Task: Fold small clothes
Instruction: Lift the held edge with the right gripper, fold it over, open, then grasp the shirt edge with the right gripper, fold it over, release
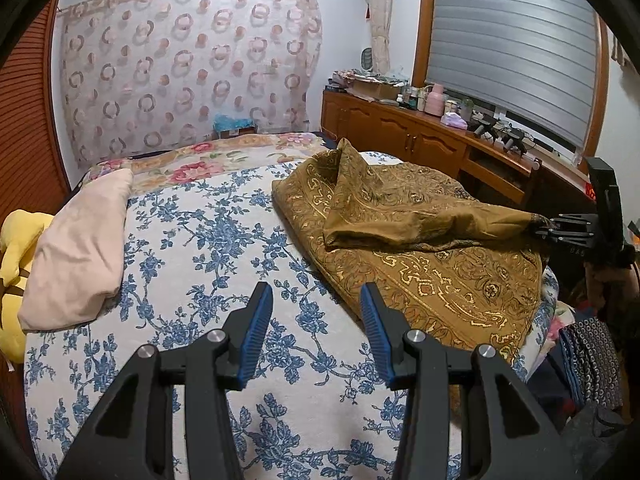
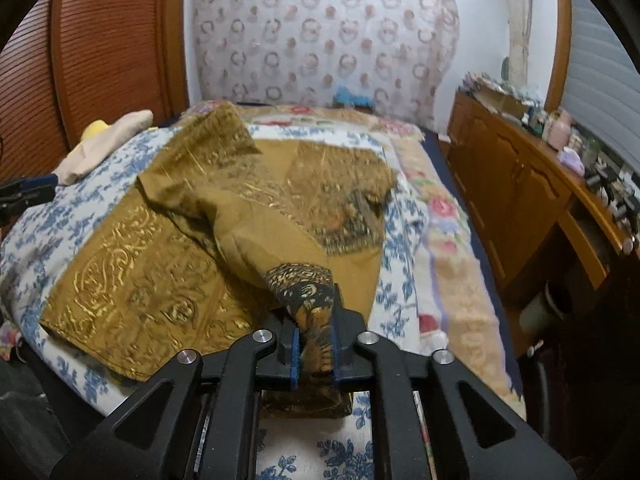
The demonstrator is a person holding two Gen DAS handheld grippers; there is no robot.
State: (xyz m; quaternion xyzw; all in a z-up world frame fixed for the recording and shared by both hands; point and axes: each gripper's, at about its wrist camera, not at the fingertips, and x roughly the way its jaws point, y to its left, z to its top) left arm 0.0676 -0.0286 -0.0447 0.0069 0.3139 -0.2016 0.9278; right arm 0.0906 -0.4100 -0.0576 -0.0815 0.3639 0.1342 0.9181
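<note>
My right tongs point(image 2: 314, 354) pinch a corner of the brown garment point(image 1: 420, 248) on the bed; my left tongs point(image 1: 316, 312) hang open above the bedspread.

The garment, ochre with gold scrollwork, lies spread over the right half of the blue-flowered bedspread point(image 1: 208, 240), one part pulled up and drawn toward the right tongs, whose blue pads point(image 2: 296, 356) are clamped on its dark patterned edge. My left tongs grip nothing, their jaws apart over bare bedspread just beside the garment's near edge. A pale pink cloth point(image 1: 76, 248) lies at the bed's left side, touching a yellow soft thing point(image 1: 16, 248). Behind the bed hangs a curtain with ring print point(image 1: 188, 64). A wooden sideboard point(image 1: 400, 124) crowded with bottles and boxes runs along the right wall under a shuttered window point(image 1: 516, 44); a slatted wooden door point(image 2: 100, 52) stands at the left.
</note>
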